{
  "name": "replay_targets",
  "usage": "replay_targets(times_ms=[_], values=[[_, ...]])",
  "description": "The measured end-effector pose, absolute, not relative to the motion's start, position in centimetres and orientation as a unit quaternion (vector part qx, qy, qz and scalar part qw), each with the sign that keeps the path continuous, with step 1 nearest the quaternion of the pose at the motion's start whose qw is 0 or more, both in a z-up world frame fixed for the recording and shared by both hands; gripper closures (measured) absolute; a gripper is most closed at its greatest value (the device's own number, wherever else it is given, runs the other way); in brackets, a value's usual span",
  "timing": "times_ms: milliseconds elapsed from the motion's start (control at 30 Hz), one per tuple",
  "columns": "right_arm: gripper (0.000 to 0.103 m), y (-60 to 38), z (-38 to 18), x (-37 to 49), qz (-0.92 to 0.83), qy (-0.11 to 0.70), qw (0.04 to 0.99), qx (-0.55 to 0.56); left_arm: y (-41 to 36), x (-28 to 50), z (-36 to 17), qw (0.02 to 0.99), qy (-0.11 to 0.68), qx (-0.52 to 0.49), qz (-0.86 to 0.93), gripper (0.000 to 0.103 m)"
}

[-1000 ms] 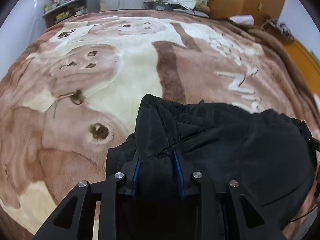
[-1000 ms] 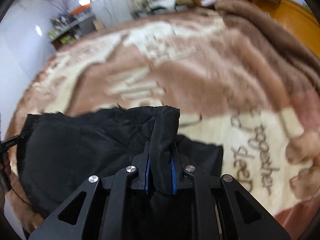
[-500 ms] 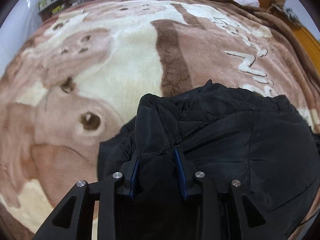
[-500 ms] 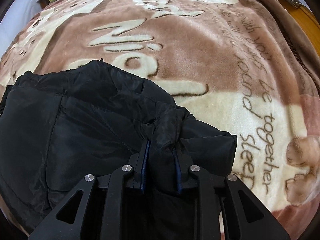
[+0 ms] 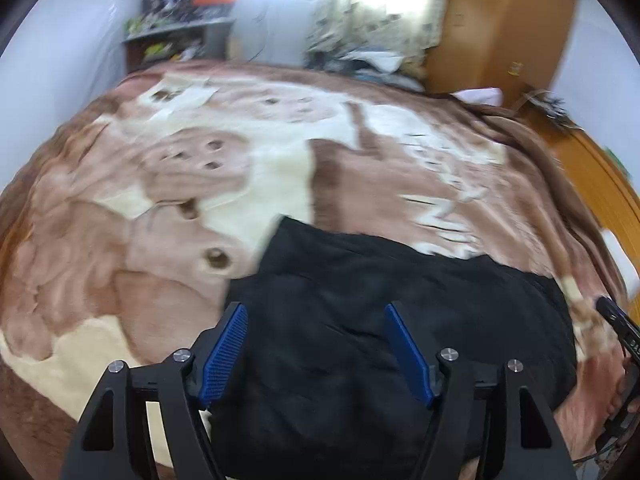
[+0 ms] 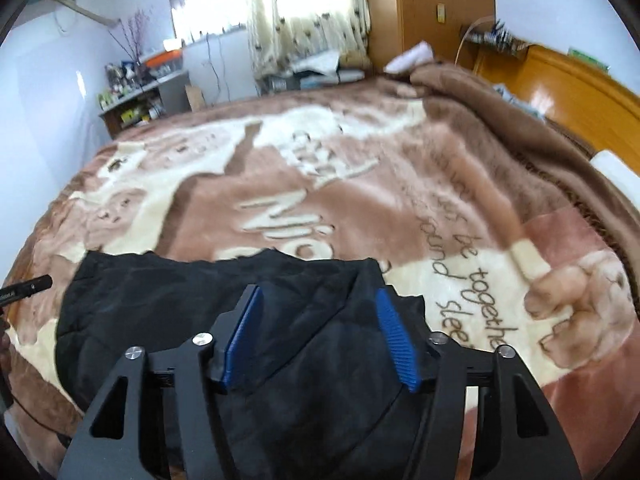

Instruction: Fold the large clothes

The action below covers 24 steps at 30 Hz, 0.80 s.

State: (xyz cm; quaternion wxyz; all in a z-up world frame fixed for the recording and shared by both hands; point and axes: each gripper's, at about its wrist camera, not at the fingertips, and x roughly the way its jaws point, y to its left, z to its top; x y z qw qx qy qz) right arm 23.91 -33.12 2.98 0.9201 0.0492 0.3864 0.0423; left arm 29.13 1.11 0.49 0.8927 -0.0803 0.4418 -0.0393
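A black padded garment (image 5: 400,312) lies folded in a compact pile on the brown and cream blanket (image 5: 240,176) of a bed. It also shows in the right wrist view (image 6: 192,300). My left gripper (image 5: 316,320) is open, its blue pads apart above the garment's left part, holding nothing. My right gripper (image 6: 318,308) is open above the garment's right part, holding nothing. The right gripper's tip and a hand show at the right edge of the left wrist view (image 5: 616,320).
The blanket (image 6: 360,200) covers the whole bed. A wooden headboard (image 6: 568,84) runs along the right. A shelf with clutter (image 6: 136,100) and a curtained window (image 6: 300,16) stand beyond the far edge. A wooden wardrobe (image 5: 500,28) stands at the back.
Both grippers have opened and let go of the black garment, which now lies flat on the blanket. Both have lifted and tilted up, so more of the room shows.
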Motion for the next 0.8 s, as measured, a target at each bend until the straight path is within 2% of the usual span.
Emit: replay_targets(times_ms=[167,267,467,667,800], values=[[0.041,-26.8,-1.5,23.2,0.077,0.424,0.902,-0.022,-4.6,28.5,-3.9,0.87,0.484,-0.05,-0.077,0.032],[0.041,-25.8,-4.0,23.6,0.083,0.445,0.892,-0.01,-5.3,29.2,-6.4,0.866,0.498,-0.028,-0.042,0.031],[0.04,-25.9,-9.9,25.1,0.07,0.473,0.878,-0.003,-6.0,30.8,-11.2,0.853,0.518,0.03,-0.054,0.022],[0.04,-25.4,-13.0,26.5,0.051,0.504,0.862,-0.004,-6.4,32.5,-13.9,0.834,0.55,0.025,-0.04,0.022],[0.039,-25.6,-13.2,27.0,0.061,0.513,0.856,-0.001,-6.3,33.1,-14.1,0.831,0.554,0.019,-0.047,0.022]])
